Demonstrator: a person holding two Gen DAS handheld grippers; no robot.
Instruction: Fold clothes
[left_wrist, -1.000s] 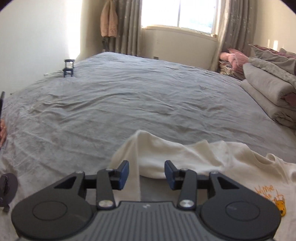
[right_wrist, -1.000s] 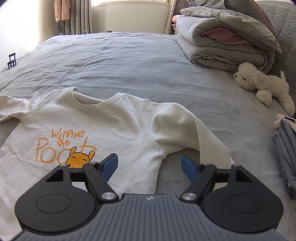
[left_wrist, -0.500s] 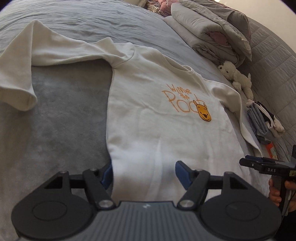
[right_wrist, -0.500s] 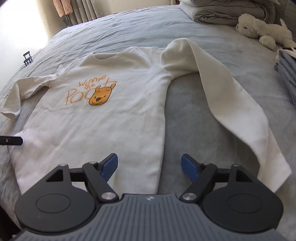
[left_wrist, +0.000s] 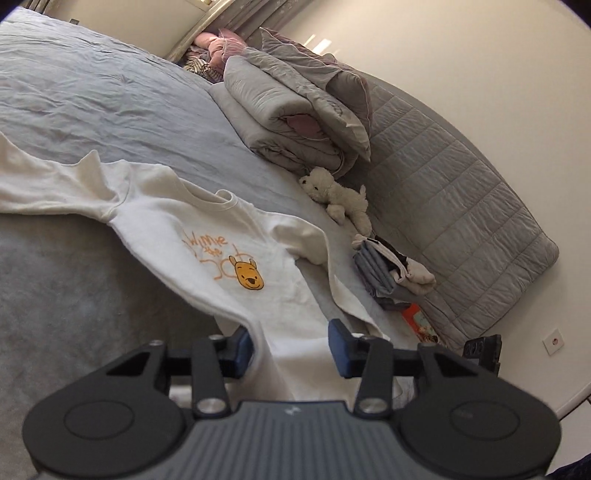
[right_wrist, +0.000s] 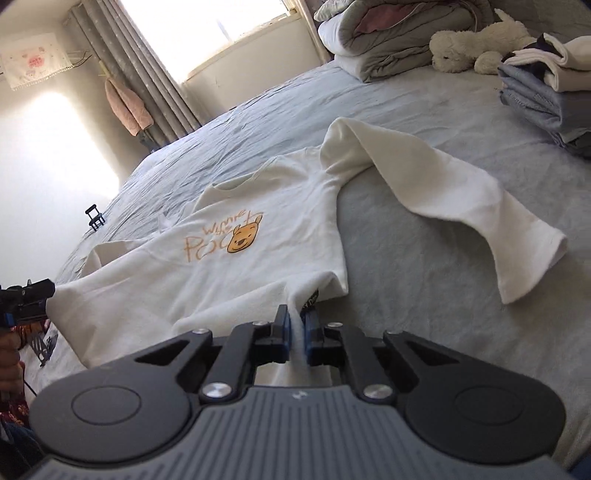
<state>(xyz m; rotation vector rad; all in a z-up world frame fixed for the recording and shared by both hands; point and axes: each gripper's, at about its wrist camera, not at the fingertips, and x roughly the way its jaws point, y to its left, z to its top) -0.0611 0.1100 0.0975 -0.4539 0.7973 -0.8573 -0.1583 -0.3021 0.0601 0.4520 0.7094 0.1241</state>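
Note:
A cream sweatshirt (left_wrist: 229, 236) with an orange bear print lies face up on the grey bed (left_wrist: 92, 92), both sleeves spread out. My left gripper (left_wrist: 291, 347) is at the left end of the bottom hem. Its jaws are closing with the hem cloth between them, and the pads (left_wrist: 338, 347) still stand well apart. In the right wrist view the sweatshirt (right_wrist: 258, 266) has its hem raised off the bed. There my right gripper (right_wrist: 295, 328) is shut on the hem near the right corner. My left gripper (right_wrist: 40, 295) shows at the far left, at the other hem corner.
Folded quilts (left_wrist: 295, 114) are piled by the padded headboard (left_wrist: 461, 184). A white plush toy (left_wrist: 340, 192) and a stack of folded clothes (left_wrist: 388, 273) lie beyond the right sleeve (right_wrist: 461, 206). A small black stand (right_wrist: 95, 218) sits at the bed's far left edge.
My right gripper dropped to the hem and its jaws closed on the cloth. My left gripper swung right along the hem and its jaws narrowed around it. The hem has lifted.

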